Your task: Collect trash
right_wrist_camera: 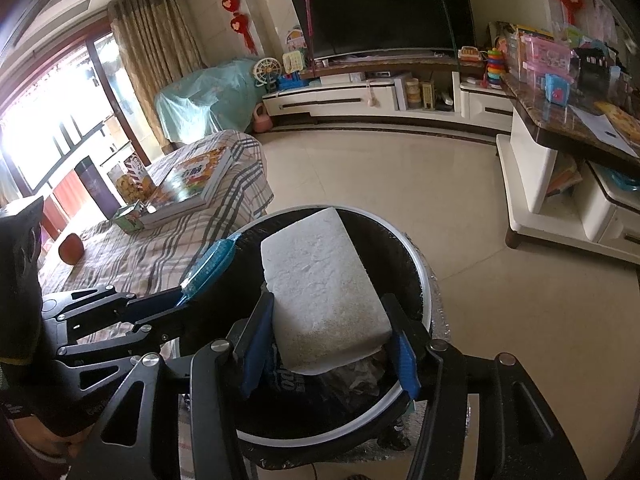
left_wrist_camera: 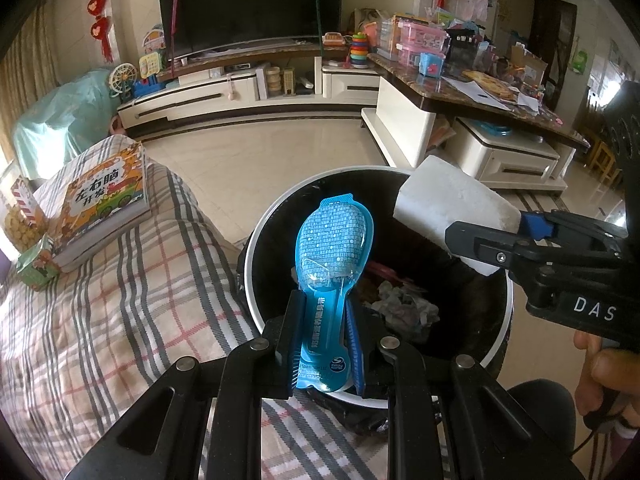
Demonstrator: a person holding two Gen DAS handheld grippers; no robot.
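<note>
The left wrist view is showing the left gripper (left_wrist_camera: 320,332) w/ fingers pinching a blue wrapper (left_wrist_camera: 334,240) over the trash bin (left_wrist_camera: 256,236). Only the right wrist view is showing the right gripper (right_wrist_camera: 328,340) fingers squeezing a white foam block (right_wrist_camera: 320,280) over the bin too. A book (left_wrist_camera: 104,208) is lying on the checked cover (left_wrist_camera: 132,312), left of the bin.

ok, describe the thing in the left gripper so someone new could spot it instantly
Find the round bin with the white rim and black liner, beside the plaid-covered seat. The left gripper holds a flat, spoon-shaped blue plastic package above its opening, clamped by the narrow end. Its neighbour over the bin is a plain white foam block in the right gripper; only the package is blue, glossy and printed.
</note>
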